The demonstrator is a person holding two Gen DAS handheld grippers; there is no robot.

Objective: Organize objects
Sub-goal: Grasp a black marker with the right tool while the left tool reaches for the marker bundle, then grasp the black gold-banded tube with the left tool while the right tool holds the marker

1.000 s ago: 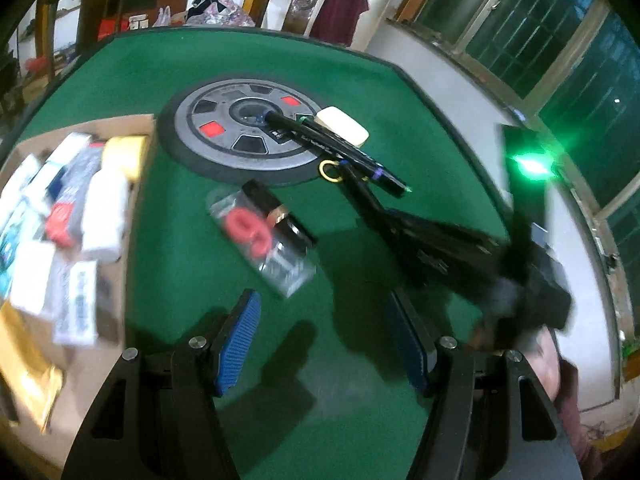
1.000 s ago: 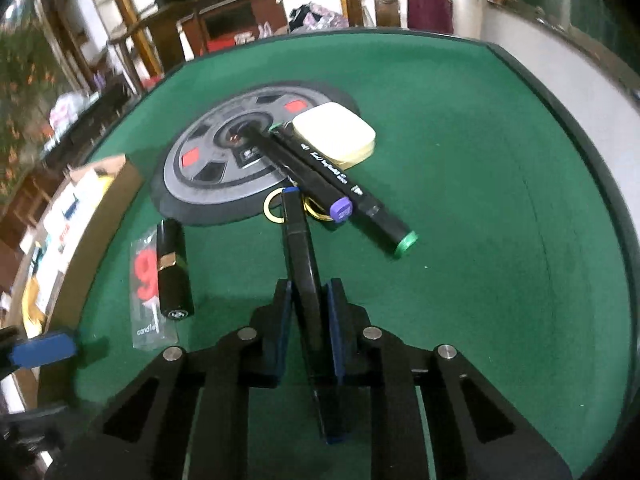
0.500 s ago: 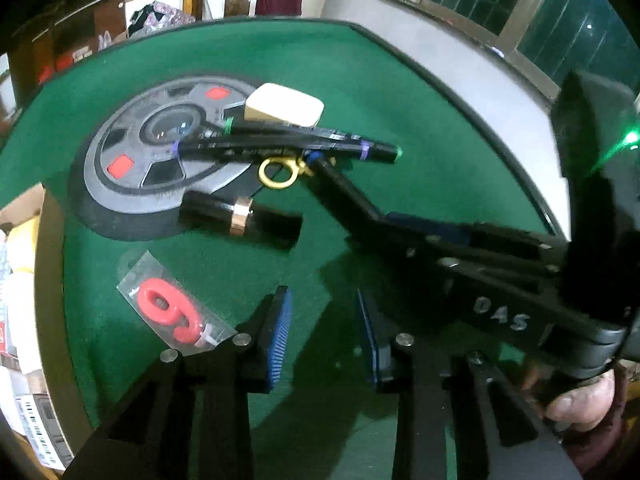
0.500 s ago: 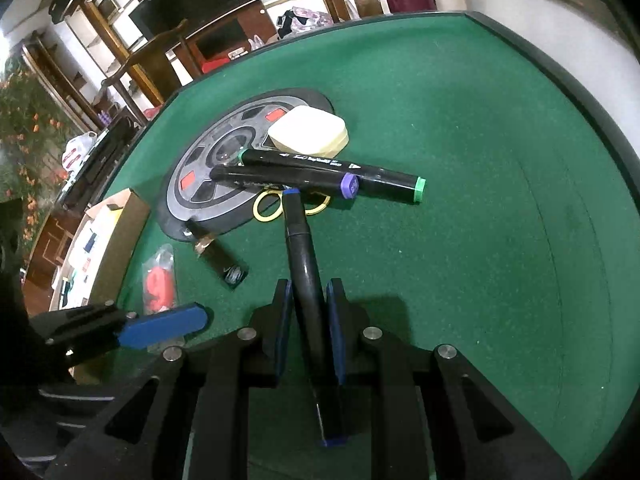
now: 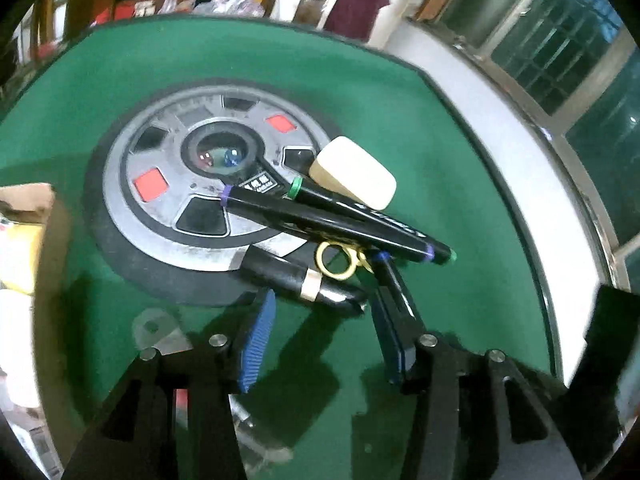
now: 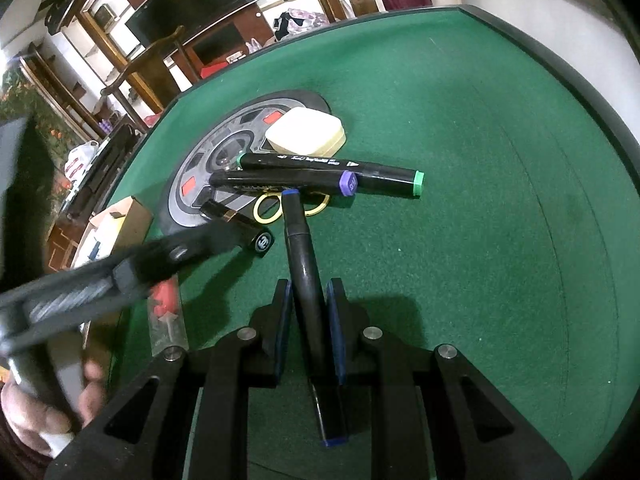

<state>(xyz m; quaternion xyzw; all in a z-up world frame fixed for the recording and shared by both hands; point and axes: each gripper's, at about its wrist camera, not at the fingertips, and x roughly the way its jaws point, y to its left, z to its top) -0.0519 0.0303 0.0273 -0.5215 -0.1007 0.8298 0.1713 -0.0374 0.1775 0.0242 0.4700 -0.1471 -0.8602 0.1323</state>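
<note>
The right claw (image 6: 308,320) is clamping a blue-capped black marker (image 6: 301,256) just above the green desk (image 6: 480,240), its tip beside the yellow rings (image 6: 267,209). The left claw (image 5: 324,332) is opening, its pads flanking the black tube with the gold band (image 5: 296,278) without pressing it, beside the purple-capped marker (image 5: 320,220) and green-capped marker (image 5: 360,210).

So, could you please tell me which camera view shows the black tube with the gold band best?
The left wrist view: the black tube with the gold band lies near and whole. In the right wrist view, the blurred left claw covers its middle.
</note>
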